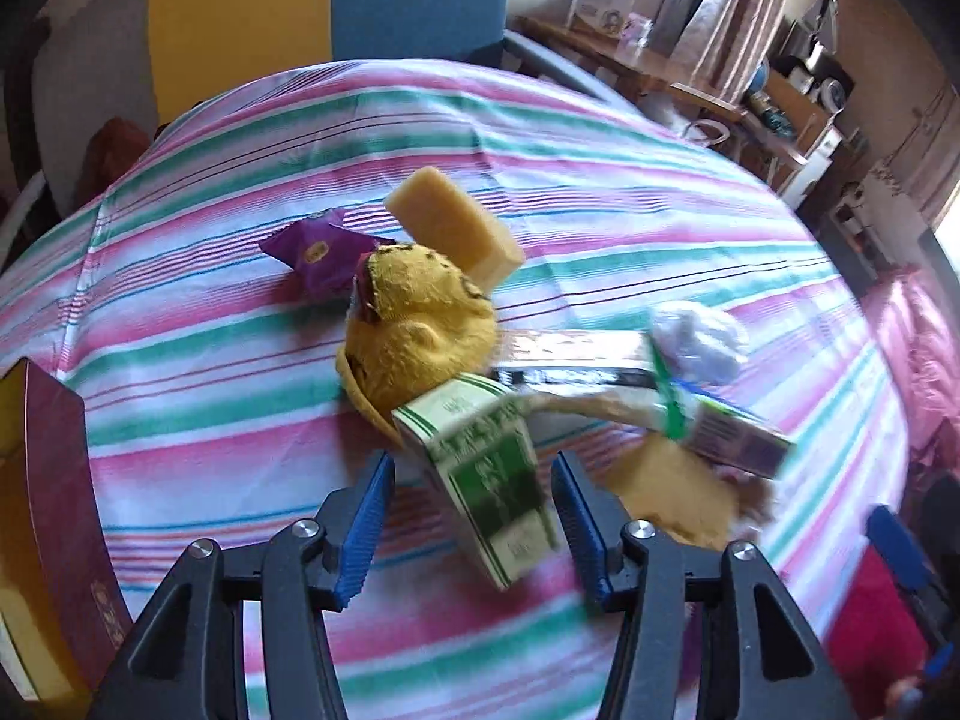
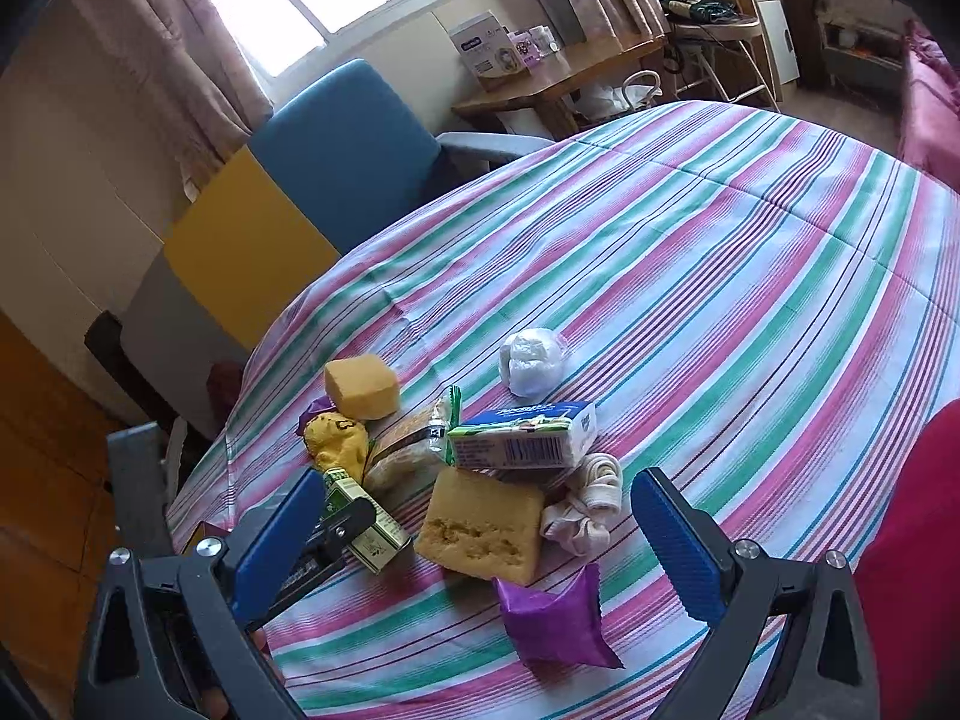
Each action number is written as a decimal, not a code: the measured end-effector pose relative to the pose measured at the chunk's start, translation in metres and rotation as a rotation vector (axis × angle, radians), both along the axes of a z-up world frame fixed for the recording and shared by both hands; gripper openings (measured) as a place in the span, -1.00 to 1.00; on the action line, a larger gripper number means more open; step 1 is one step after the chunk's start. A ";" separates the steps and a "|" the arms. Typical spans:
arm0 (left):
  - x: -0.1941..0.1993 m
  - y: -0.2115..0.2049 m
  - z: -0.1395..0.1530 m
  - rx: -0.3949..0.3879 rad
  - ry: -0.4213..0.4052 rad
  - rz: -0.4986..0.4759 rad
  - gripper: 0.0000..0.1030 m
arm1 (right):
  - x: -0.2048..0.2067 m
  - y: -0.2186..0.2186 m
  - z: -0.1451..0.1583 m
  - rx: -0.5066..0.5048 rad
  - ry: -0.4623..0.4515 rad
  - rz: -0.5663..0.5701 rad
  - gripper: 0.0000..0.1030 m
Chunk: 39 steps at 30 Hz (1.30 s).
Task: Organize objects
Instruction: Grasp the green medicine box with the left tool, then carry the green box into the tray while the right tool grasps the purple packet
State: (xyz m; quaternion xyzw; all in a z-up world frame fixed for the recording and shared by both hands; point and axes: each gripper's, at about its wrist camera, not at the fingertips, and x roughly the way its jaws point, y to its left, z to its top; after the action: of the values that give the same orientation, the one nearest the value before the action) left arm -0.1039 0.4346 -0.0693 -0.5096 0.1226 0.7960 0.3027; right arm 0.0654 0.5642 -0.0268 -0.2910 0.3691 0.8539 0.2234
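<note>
A pile of objects lies on the striped tablecloth [image 1: 210, 360]. My left gripper [image 1: 474, 516] is open, its blue pads on either side of a green-and-white carton [image 1: 492, 474] without touching it. Behind the carton sit a yellow plush toy [image 1: 414, 324], a yellow sponge [image 1: 456, 228] and a purple packet [image 1: 312, 252]. My right gripper [image 2: 480, 546] is open and empty above the near part of the pile. Between its fingers lie a flat yellow sponge [image 2: 480, 528], a purple packet [image 2: 552, 618], a white cord bundle [image 2: 588, 504] and a barcoded box [image 2: 522, 438]. The green carton [image 2: 360, 516] shows by the left gripper's tip.
A dark red box [image 1: 54, 510] stands at the table's left edge. A white crumpled bag [image 2: 534, 360] lies beyond the pile. A blue chair [image 2: 354, 150] and a yellow panel [image 2: 240, 252] stand past the far edge. A pink bed [image 1: 918, 348] is at right.
</note>
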 end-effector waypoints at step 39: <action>0.066 -0.295 0.087 0.254 0.108 0.095 -0.41 | -0.050 -0.019 -0.065 0.052 -0.660 0.193 -0.06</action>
State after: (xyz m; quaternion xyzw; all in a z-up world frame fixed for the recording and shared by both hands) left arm -0.0383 0.1397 0.0177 -0.4290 0.0130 0.8448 0.3197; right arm 0.0158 0.5448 -0.0920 -0.5792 0.2259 0.7402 0.2560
